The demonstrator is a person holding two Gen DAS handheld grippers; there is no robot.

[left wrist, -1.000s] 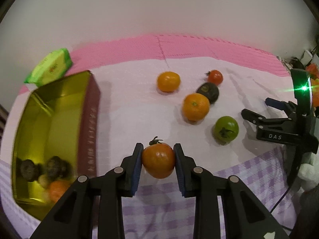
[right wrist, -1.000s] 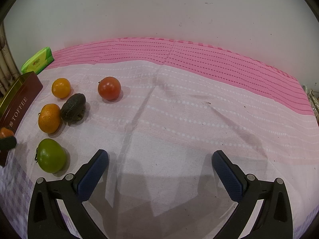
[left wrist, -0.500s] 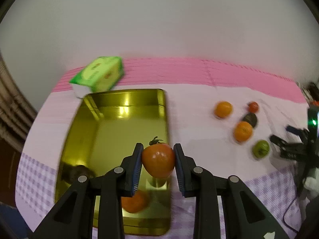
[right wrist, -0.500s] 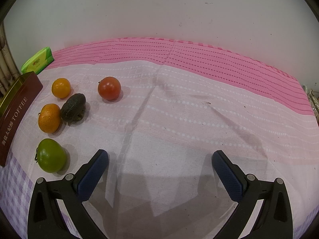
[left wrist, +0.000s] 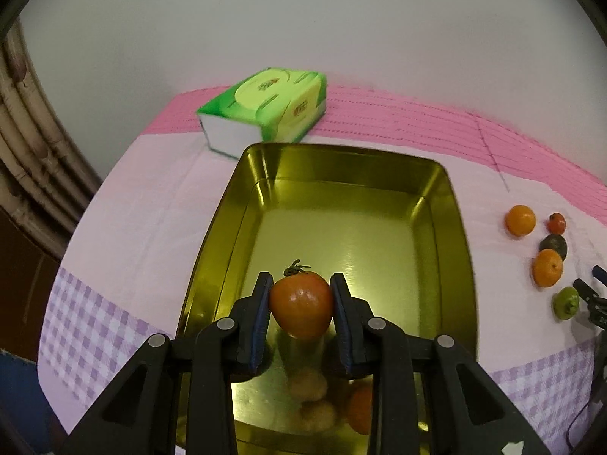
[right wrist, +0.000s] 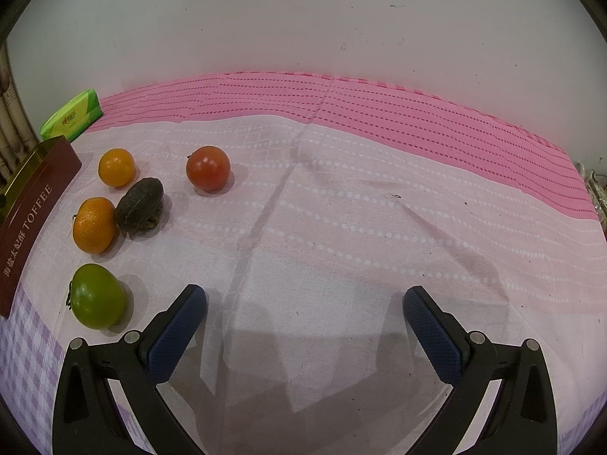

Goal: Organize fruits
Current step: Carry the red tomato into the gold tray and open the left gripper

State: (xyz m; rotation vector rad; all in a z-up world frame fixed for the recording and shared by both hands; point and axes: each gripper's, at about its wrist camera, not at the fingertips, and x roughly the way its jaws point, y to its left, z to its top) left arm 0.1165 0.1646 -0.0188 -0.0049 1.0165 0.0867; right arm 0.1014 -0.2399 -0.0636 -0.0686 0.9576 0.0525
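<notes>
Pink cloth is lying under a tin (left wrist: 461, 235); above it, left gripper (left wrist: 301, 305) is gripping a tomato (left wrist: 301, 305) for dropping in, right gripper (right wrist: 303, 326) gaping empty.

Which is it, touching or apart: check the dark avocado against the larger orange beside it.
Touching. The right wrist view shows the dark avocado pressed against the larger orange, with no cloth visible between them.
</notes>
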